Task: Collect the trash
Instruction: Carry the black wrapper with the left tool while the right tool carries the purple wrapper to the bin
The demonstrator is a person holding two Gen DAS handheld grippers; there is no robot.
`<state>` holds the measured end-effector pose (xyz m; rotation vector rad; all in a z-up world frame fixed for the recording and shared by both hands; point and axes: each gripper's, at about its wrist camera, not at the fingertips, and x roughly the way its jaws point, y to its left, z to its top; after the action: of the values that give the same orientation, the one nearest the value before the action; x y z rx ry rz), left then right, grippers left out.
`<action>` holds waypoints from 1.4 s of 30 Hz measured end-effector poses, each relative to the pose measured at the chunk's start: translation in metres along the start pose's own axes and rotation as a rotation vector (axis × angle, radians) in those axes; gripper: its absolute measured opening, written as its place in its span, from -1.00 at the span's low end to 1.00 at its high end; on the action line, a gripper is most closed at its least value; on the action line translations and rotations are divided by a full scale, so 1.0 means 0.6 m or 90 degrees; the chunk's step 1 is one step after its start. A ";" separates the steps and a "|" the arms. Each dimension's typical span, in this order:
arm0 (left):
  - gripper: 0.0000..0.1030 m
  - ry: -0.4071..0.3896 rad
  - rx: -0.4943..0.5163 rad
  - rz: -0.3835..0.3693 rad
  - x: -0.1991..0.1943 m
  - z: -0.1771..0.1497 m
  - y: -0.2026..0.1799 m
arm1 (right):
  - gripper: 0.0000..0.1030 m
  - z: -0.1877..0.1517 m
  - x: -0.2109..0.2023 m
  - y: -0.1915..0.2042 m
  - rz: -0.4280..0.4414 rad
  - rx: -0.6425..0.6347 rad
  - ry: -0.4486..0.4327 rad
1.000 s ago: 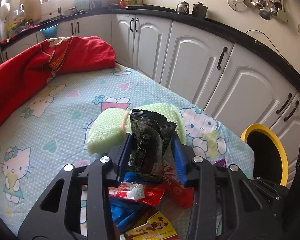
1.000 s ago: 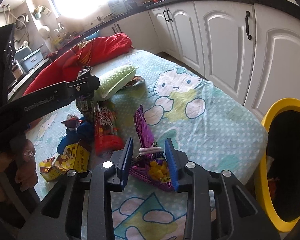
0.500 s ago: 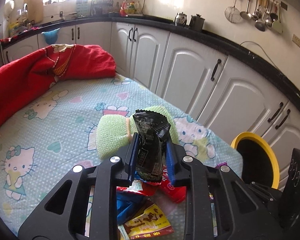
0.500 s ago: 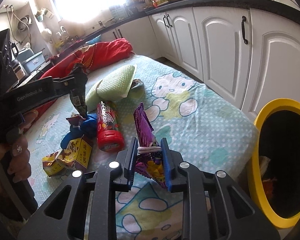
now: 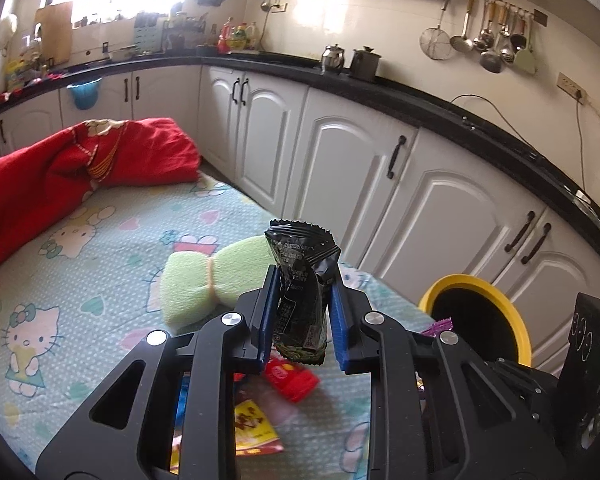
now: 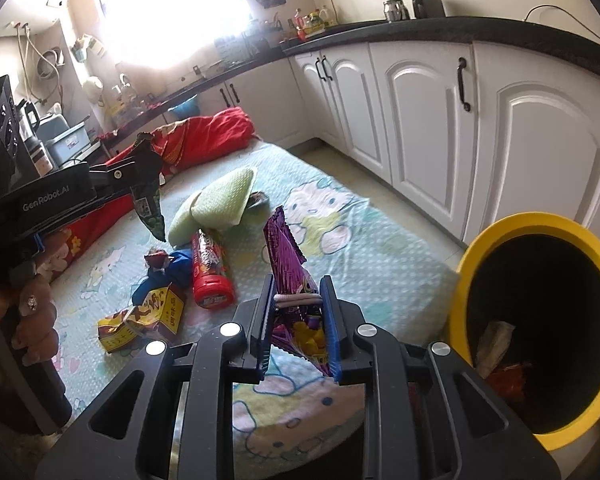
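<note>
We read "GenRobot.AI" in pale letters along the side of the left gripper (image 6: 140, 184), seen from the right wrist view. The yellow wrapper (image 6: 140, 318) lying on the sheet carries large red Chinese characters, which we cannot make out for certain. The black packet (image 5: 302, 296) in the left wrist view bears fine white print, too small for us to read. The red tube (image 6: 210, 268) shows lettering that is blurred.

The yellow-rimmed bin (image 6: 540, 320) is cut off by the frame's right edge. Print on the black wrapper (image 5: 302, 292) is too small to read.
</note>
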<state>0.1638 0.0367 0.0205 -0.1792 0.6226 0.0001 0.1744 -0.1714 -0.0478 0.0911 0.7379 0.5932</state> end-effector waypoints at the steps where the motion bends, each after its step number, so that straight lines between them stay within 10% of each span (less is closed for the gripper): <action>1: -0.67 -0.002 0.003 -0.003 -0.001 0.001 -0.007 | -0.59 0.001 -0.004 -0.003 -0.002 0.000 -0.003; 42: -0.68 0.006 0.101 -0.124 0.025 -0.027 -0.240 | -0.59 -0.007 -0.162 -0.203 -0.131 0.089 -0.078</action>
<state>0.1743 -0.1089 0.0228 -0.0851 0.6099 -0.2373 0.1729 -0.3257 -0.0264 0.1769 0.6589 0.3358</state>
